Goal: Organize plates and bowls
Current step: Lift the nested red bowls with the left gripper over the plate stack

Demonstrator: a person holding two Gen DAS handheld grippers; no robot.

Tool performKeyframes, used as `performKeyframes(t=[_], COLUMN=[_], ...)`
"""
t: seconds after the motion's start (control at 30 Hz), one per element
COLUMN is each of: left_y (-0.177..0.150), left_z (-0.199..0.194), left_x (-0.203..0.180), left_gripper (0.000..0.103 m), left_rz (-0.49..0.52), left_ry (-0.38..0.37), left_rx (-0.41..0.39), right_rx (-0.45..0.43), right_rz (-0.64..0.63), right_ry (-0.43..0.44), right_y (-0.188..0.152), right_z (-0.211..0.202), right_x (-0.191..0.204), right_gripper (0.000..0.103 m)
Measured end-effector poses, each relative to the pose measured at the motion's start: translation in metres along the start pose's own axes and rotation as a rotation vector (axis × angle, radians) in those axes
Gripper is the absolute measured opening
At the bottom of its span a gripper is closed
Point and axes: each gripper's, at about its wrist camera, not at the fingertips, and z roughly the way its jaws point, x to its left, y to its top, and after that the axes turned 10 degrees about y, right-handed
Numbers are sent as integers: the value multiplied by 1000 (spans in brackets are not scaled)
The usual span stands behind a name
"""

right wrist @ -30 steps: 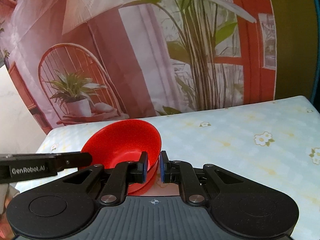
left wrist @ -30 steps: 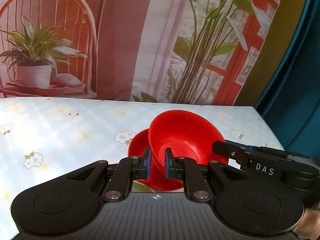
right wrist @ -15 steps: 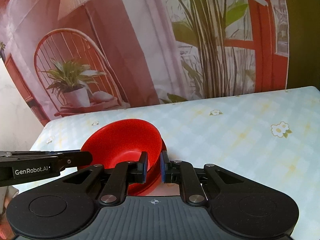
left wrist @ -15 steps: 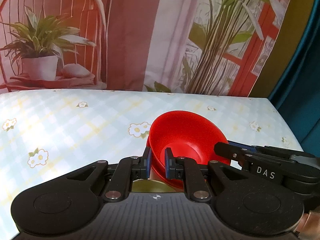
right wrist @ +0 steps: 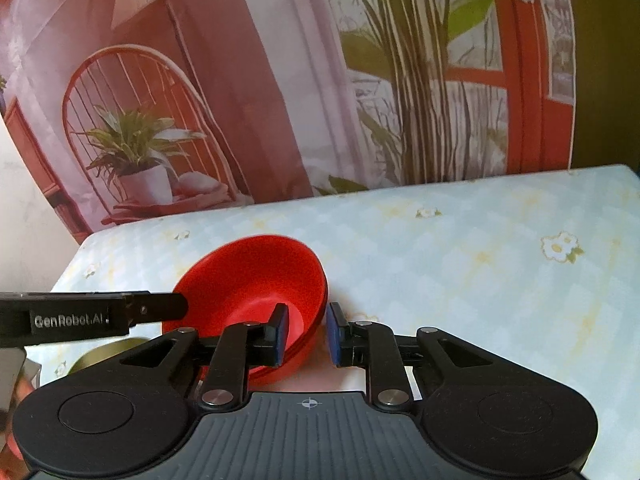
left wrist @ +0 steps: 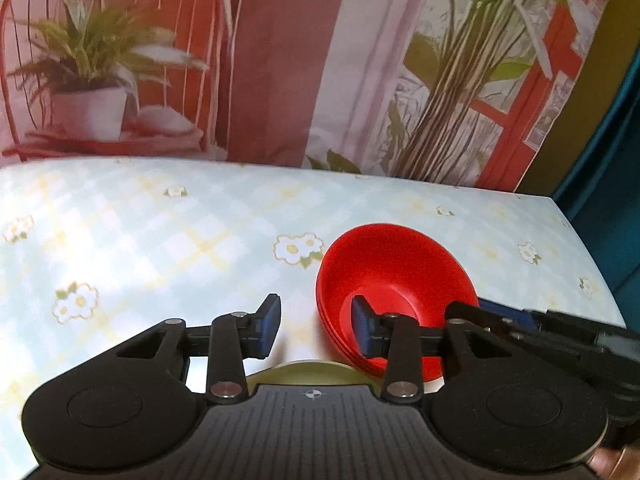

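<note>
**Red bowls nested, both grips released**

The red bowl stack (left wrist: 394, 280) is seen resting on the flowered tablecloth (left wrist: 160, 240), several rims layered one inside another along its near edge. In the left wrist view the stack is placed to the right of the finger gap, with the right fingertip of the left gripper (left wrist: 316, 330) set over the bowl's inside and the left fingertip out over bare cloth; the jaws are spread wide and nothing is held. In the right wrist view the same stack (right wrist: 256, 280) is straddled at its right wall by the right gripper (right wrist: 306, 332), one pad inside the rim, one outside, a clear gap showing on both sides, so the rim is judged released. A yellow-green plate (left wrist: 308, 374) is glimpsed just below the left fingers, partly hidden by the gripper body. The stacking step is judged as good as done. Next, both grippers would need to be drawn clear without the rim being nudged, and another dish sought, perhaps that plate
</note>
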Motion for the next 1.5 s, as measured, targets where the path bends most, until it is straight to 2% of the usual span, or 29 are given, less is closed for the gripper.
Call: performKeyframes(t=[0.3, 0.37, 0.43, 0.53, 0.63, 0.9, 1.3, 1.5], left_y=[-2, -3, -3, -3, -3, -5, -27, -33], left_z=[16, 15, 14, 12, 10, 6, -9, -28], left_x=[-5, -7, -8, -14, -18, -31, -70, -78], left_gripper=[39, 36, 24, 22, 22, 22, 22, 23], left_rz=[-37, -39, -39, 4, 42, 71, 108, 150], left_ry=[-29, -20, -24, 0, 11, -43, -115, -133], left_rx=[49, 42, 39, 34, 27, 46, 74, 49], right_rx=[3, -1, -8, -17, -22, -34, -44, -62], right_rz=[66, 83, 90, 110, 129, 153, 150, 145], right_ry=[36, 44, 45, 51, 57, 18, -49, -55], right_y=[-6, -7, -8, -9, -10, -14, -28, -28], right_z=[5, 5, 5, 5, 4, -9, -56, -81], right_x=[-4, -6, -6, -8, -10, -16, -39, -39], right_gripper=[21, 22, 22, 22, 22, 21, 21, 21])
